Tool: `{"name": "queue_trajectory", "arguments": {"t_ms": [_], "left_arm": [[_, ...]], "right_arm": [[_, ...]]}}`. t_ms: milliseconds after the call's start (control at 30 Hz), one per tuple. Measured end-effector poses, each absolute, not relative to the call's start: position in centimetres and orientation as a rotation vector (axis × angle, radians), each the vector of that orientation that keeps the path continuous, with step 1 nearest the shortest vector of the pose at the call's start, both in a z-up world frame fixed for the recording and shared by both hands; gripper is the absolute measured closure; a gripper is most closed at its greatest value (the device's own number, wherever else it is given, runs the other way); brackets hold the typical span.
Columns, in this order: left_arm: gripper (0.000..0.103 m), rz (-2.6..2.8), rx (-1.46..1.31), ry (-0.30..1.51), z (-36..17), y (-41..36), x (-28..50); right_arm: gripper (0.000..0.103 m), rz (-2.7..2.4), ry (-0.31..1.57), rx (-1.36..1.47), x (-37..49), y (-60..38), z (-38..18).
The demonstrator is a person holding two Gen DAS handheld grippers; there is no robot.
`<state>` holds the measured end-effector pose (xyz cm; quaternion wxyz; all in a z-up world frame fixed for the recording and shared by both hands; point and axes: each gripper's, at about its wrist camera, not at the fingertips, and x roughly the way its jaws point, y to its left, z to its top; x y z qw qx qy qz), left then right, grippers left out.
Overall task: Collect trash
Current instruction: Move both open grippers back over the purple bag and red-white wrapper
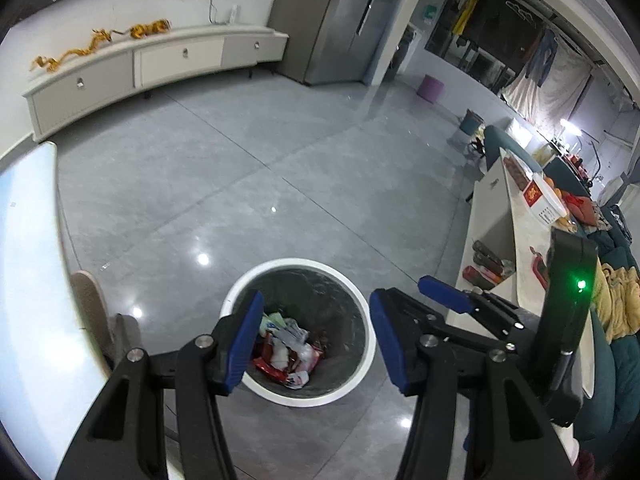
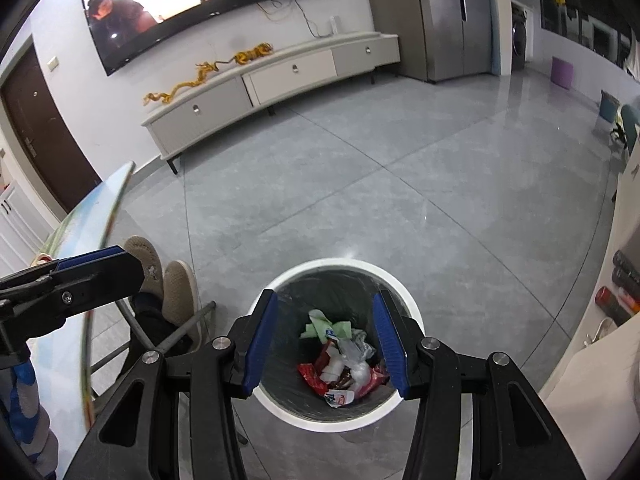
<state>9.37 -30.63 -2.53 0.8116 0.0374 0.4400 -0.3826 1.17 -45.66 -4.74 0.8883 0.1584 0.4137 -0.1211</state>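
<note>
While both my grippers, the left gripper (image 1: 316,344) and the right gripper (image 2: 324,344), hang half-wide and empty above the trash bin (image 2: 394,280), where wrappers (image 2: 344,368) lie, I should search calmly for more trash.

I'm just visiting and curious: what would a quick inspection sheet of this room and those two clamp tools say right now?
Surface: glossy grey tiled floor, bare around the bin.
Job's things: white-rimmed trash bin with dark liner, holding crumpled wrappers, red, white and green.
Clutter: packets and a red-and-white box on the side counter.
Grippers: left gripper and right gripper both above the bin, jaws apart, nothing between them.
Cables: wires hanging under the television.
Surroundings: long white cabinet, steel fridge, purple stool, a person's slippered feet beside a glass table.
</note>
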Motion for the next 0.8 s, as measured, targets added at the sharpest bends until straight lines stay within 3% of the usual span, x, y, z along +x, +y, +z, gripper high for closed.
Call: {"name": "queue_trajectory", "arguments": {"t_ms": [800], "left_arm": [[0.046, -0.521, 0.028, 0.673, 3.0, -13.0, 7.9]], "right_arm": [[0.052, -0.029, 0.742, 0.187, 3.5, -32.8, 2.9]]}}
